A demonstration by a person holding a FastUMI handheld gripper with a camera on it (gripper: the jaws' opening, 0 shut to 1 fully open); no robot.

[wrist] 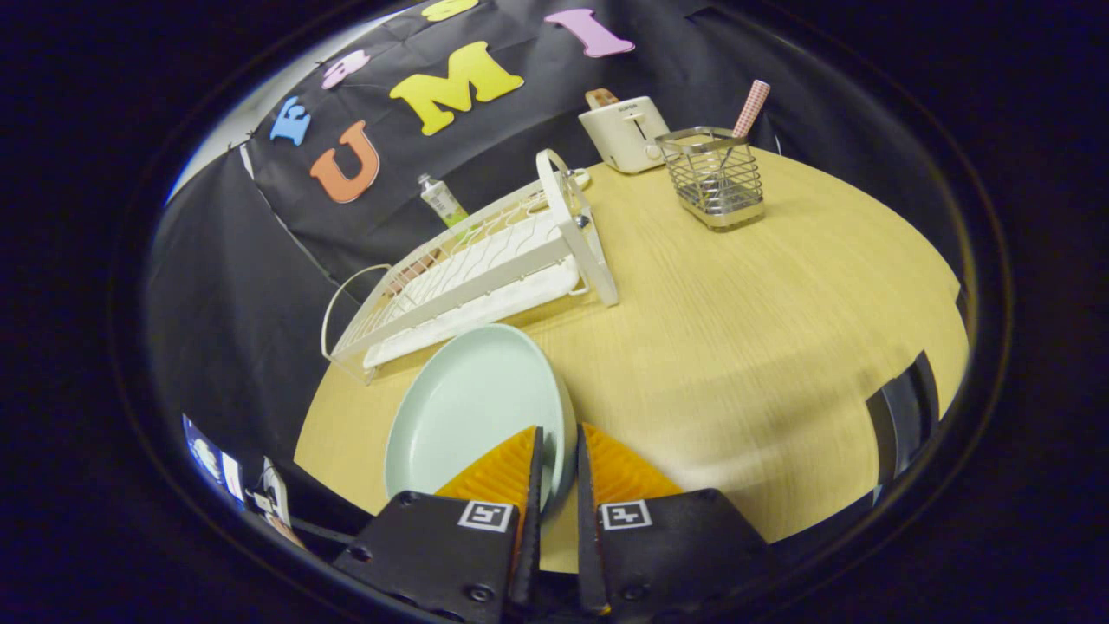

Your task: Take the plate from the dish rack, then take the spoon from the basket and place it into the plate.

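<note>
The round wooden table (736, 347) carries everything. The white dish rack (485, 260) is the landmark here: it lies across the table well ahead of the fingers, its slots bare. Just on the near side of the rack, apart from it, is the pale green plate (468, 407), tilted, with its rim running between the two fingers. The gripper (559, 451) is clamped on the plate's edge, one finger pressing on its inner face and the other on its outer side. Beyond the rack's far end stands a cream toaster (625, 132) with a slice of bread poking out of it. Beside the toaster, and off the rack's far corner, stands the wire basket (712, 178), and the spoon (750, 108) leans upright in it, its checked handle sticking out over the rim. Behind the rack, against the black cloth wall, a small tube (442, 199) stands tilted.
</note>
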